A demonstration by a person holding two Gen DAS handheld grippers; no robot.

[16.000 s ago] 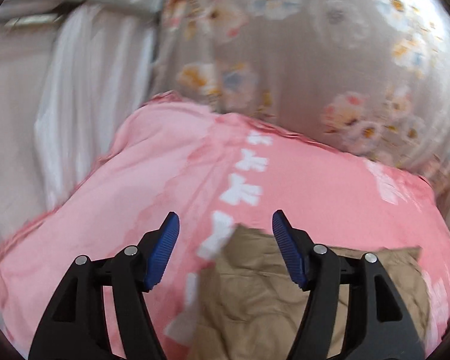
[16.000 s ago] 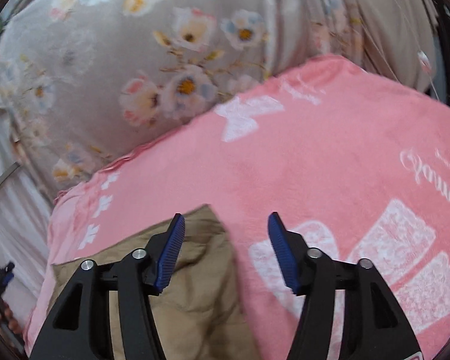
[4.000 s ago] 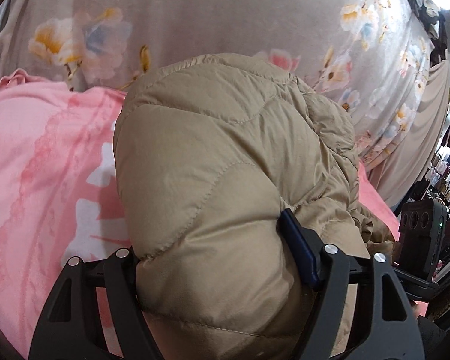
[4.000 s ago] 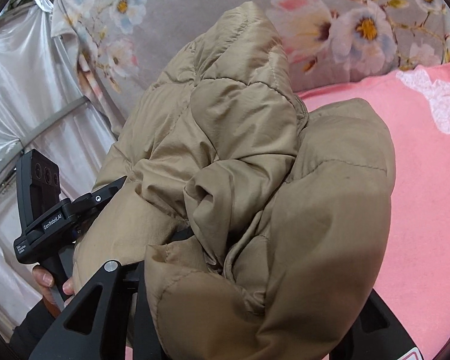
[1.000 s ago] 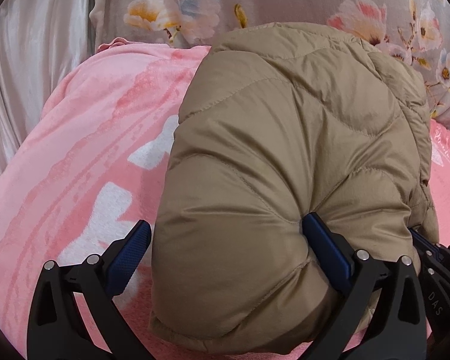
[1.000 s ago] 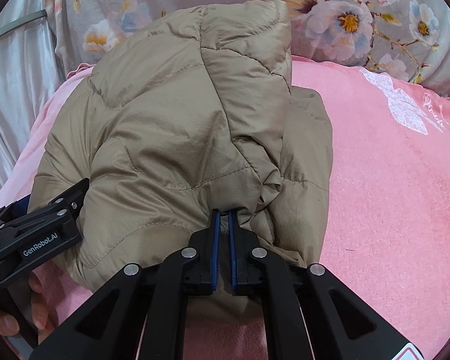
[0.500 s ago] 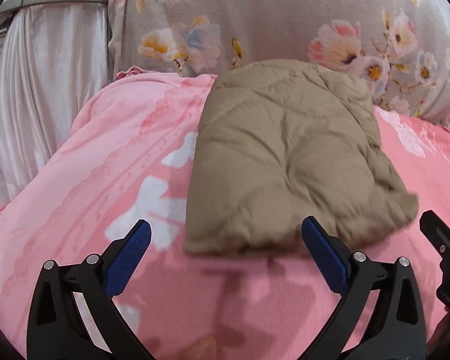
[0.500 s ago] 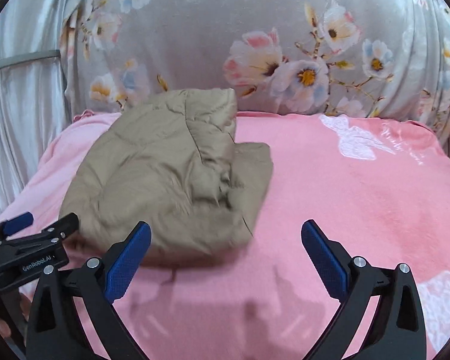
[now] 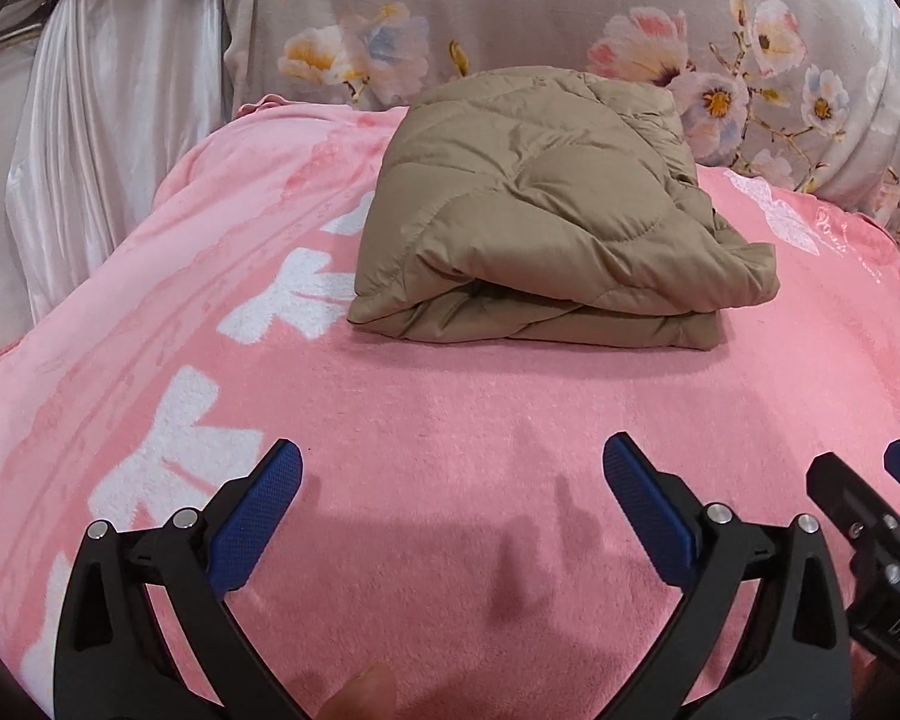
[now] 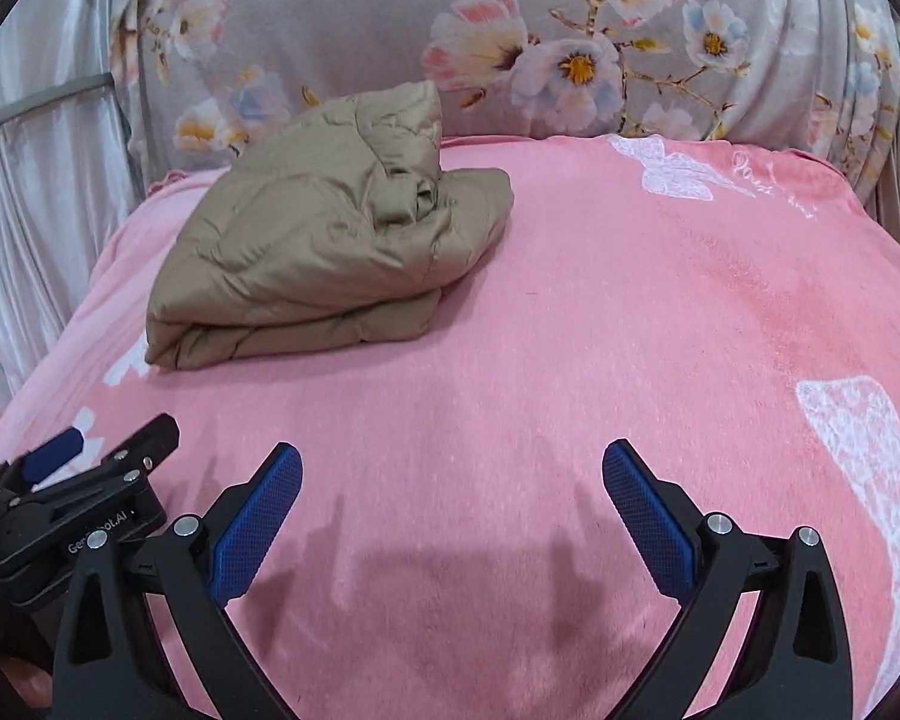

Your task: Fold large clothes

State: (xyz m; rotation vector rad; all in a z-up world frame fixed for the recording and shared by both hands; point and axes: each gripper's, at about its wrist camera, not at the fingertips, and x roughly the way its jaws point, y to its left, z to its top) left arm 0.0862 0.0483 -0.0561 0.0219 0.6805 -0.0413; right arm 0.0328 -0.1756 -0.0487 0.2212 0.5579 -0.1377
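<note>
A tan quilted puffer jacket (image 9: 546,210) lies folded in a thick bundle on the pink blanket (image 9: 450,450), toward its far left side; it also shows in the right wrist view (image 10: 324,240). My left gripper (image 9: 453,480) is open and empty, hovering over bare blanket well short of the jacket. My right gripper (image 10: 453,480) is open and empty too, to the right of the left one and also clear of the jacket. Each gripper shows at the edge of the other's view.
A grey floral fabric backdrop (image 10: 570,48) rises behind the blanket. White satin curtains (image 9: 102,150) hang at the left. The blanket (image 10: 690,300) has white bow and lace prints and drops off at its left and right edges.
Both grippers have let go of the jacket and pulled back toward me. The right one opened from shut. The jacket now rests folded on the blanket.
</note>
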